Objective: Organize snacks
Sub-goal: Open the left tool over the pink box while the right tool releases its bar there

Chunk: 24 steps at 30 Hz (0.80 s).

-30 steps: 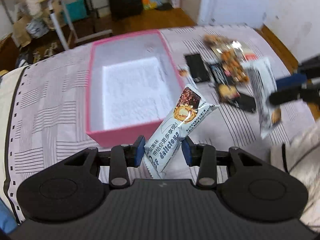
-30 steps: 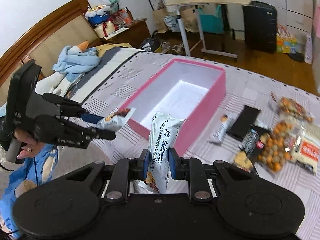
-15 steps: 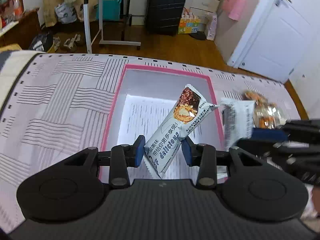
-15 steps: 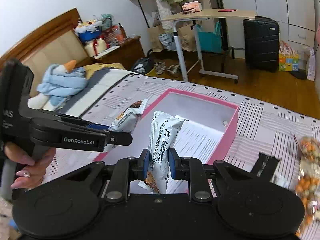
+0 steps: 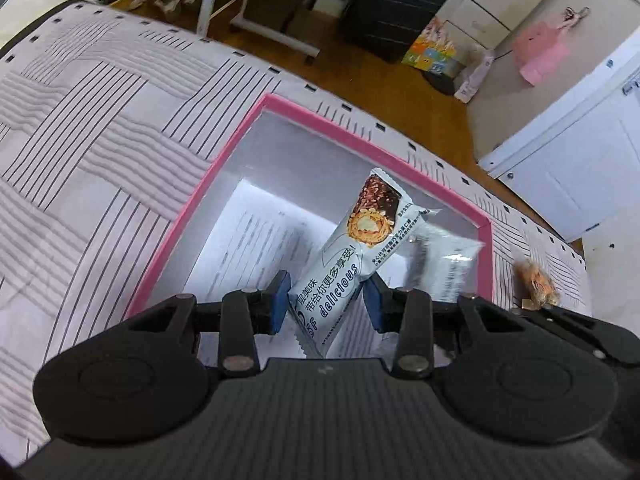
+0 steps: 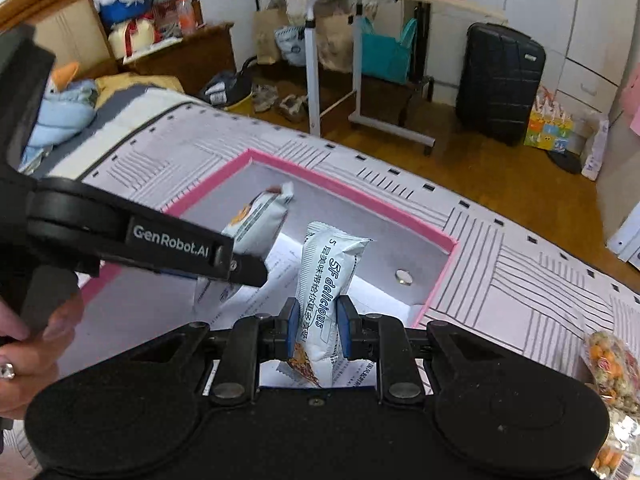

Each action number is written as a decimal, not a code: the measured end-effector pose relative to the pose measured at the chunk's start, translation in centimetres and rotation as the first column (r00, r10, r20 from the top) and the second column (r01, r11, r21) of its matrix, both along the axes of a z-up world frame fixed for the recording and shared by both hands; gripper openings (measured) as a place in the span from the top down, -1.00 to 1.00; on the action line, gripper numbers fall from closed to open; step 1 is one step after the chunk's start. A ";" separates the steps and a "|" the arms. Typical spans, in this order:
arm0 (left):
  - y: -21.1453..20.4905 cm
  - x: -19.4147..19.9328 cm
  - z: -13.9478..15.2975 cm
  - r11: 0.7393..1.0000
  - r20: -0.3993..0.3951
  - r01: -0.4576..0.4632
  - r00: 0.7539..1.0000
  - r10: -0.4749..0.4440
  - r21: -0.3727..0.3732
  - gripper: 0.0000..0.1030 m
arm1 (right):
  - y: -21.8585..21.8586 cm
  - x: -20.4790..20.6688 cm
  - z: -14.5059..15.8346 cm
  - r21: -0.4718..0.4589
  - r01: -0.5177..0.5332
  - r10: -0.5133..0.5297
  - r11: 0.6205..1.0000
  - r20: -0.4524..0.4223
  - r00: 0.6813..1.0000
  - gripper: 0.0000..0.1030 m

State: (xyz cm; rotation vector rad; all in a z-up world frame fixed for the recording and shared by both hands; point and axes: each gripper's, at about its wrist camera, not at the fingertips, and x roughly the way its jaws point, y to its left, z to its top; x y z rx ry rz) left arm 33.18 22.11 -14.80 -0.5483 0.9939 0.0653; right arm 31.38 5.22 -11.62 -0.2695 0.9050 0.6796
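Note:
A pink-rimmed box (image 5: 224, 184) with a white paper-lined floor lies on the striped bedspread; it also shows in the right wrist view (image 6: 436, 276). My left gripper (image 5: 326, 300) is shut on a white "5F delicious" snack bar (image 5: 352, 260) and holds it over the box. My right gripper (image 6: 318, 326) is shut on a second snack bar (image 6: 326, 276) of the same kind, also over the box. The left gripper's body (image 6: 160, 240) and its bar (image 6: 256, 220) show at the left of the right wrist view. The right bar (image 5: 448, 260) appears blurred beside the left one.
A bag of mixed nuts (image 6: 612, 368) lies on the bedspread right of the box, also seen in the left wrist view (image 5: 536, 284). A small round disc (image 6: 404, 277) sits on the box floor. Beyond the bed stand a rolling desk (image 6: 360, 60) and black suitcase (image 6: 500, 80).
Both grippers moved from beside the box to over its inside, each still holding its bar. They now sit close together above the box floor.

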 end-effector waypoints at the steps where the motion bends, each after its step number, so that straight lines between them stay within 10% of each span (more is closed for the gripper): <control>1: -0.1 0.2 -0.3 1.000 -0.006 0.005 1.000 -0.005 0.000 0.25 | 0.4 0.2 -0.3 -0.015 -0.011 0.011 1.000 0.005 1.000 0.53; 13: -0.6 1.2 -2.7 1.000 -0.047 -0.007 0.999 0.009 0.027 -0.02 | 2.4 0.7 -2.1 -0.128 -0.027 0.037 0.991 0.075 0.996 0.51; 24: -2.2 -2.5 2.0 0.995 0.084 0.064 0.994 -0.070 0.071 -0.11 | -2.8 -3.2 2.7 0.017 0.045 -0.046 0.999 0.052 0.998 0.47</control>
